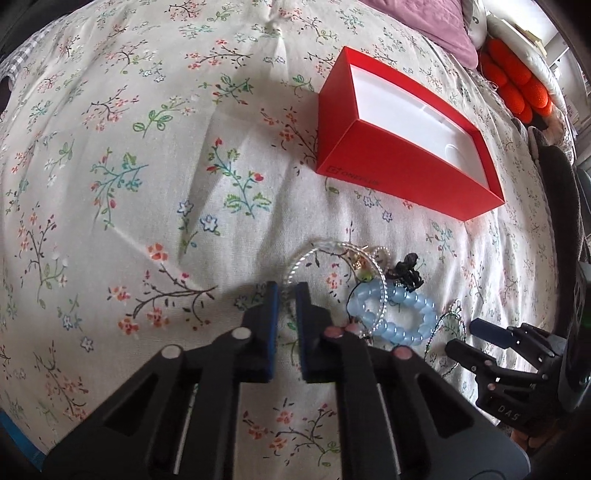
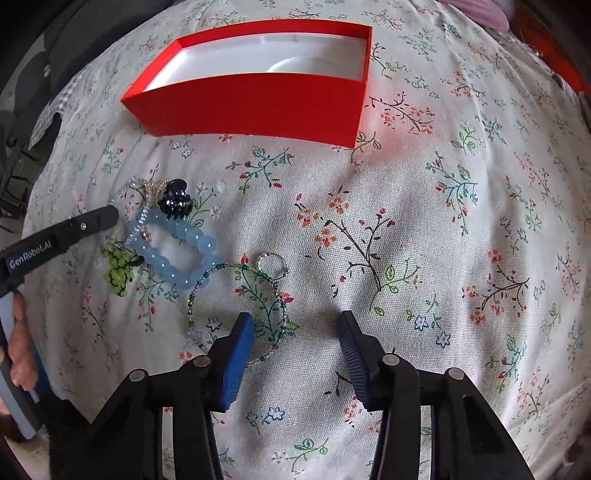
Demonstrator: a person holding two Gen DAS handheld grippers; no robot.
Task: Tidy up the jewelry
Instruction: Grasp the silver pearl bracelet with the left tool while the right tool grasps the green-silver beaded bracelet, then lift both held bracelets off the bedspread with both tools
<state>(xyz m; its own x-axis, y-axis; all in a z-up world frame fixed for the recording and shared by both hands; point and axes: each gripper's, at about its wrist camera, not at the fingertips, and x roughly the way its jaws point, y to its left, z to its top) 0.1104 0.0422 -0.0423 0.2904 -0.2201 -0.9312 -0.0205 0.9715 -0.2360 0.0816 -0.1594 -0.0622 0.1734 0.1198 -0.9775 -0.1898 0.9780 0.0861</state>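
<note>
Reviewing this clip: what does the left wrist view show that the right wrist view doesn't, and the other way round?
Only the left wrist view shows the OnePlus logo on the red box, the orange cushion and the mauve pillow.

Only the right wrist view shows the whole green beaded strand with its small ring, the light green bead cluster, and the hand on the left gripper.

Both show the empty box, the blue bead bracelet, the black claw clip, the clear bead bangle and the floral sheet.
</note>
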